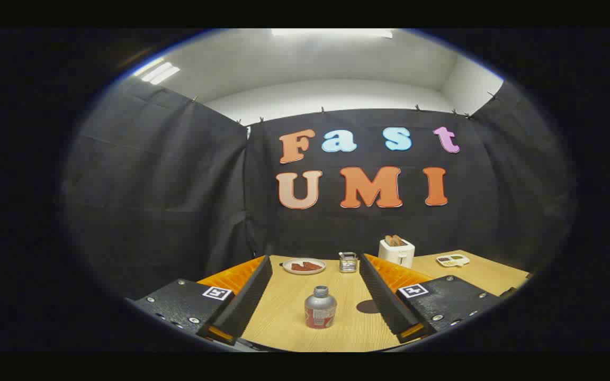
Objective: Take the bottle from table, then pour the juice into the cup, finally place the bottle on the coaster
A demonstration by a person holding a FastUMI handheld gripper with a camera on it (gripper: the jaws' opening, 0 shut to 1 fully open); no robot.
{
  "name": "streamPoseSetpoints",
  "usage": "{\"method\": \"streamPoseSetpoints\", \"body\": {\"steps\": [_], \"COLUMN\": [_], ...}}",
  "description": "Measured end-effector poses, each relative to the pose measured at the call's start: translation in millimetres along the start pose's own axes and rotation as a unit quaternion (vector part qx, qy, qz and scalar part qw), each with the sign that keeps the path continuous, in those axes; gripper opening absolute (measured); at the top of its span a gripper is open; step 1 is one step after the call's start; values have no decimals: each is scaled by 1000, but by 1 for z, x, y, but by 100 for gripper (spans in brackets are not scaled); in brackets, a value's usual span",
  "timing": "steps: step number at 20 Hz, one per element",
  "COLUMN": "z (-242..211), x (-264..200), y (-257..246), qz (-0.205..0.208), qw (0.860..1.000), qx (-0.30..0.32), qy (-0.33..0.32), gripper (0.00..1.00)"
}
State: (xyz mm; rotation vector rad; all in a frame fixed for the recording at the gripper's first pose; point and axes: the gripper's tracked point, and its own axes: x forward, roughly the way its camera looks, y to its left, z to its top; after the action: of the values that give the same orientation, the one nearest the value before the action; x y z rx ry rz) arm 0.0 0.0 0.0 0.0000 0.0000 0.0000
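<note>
Bottle (pixel 320 307) stands upright on the wooden desk (pixel 294 317), between the two fingers of the tongs (pixel 313 296) but touching neither. The tongs are spread wide and hold nothing; the left finger (pixel 244 299) and right finger (pixel 387 301) each leave a clear strip of desk beside the bottle.

The step in hand looks like the first one, taking the bottle, and it is not yet gripped. To do it well, I would keep the bottle centred between the fingers, since it sits slightly nearer the left one, and bring the tongs further forward so the pads meet its body below the neck and not the narrow cap. Closing should be even, so that one finger does not push the bottle over before the other arrives.

A dark round coaster (pixel 368 306) lies on the desk just beside the right finger, near the bottle, so the approach should not drag across it. Beyond the fingers sit a small metal cup (pixel 348 261), a plate (pixel 304 265) with something red on it, a white toaster (pixel 396 251) and a small tray (pixel 452 260).
</note>
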Motion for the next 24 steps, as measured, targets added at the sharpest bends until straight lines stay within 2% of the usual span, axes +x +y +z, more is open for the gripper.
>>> {"method": "streamPoseSetpoints", "body": {"steps": [6, 16, 24], "z": [12, -6, -2], "x": [-16, -17, -14], "y": [-5, 4, -16], "qz": [-11, -10, -26], "qw": [999, 1000, 998], "qx": [32, 3, 26], "qy": [-15, 0, -41], "gripper": [98, 98, 98]}}
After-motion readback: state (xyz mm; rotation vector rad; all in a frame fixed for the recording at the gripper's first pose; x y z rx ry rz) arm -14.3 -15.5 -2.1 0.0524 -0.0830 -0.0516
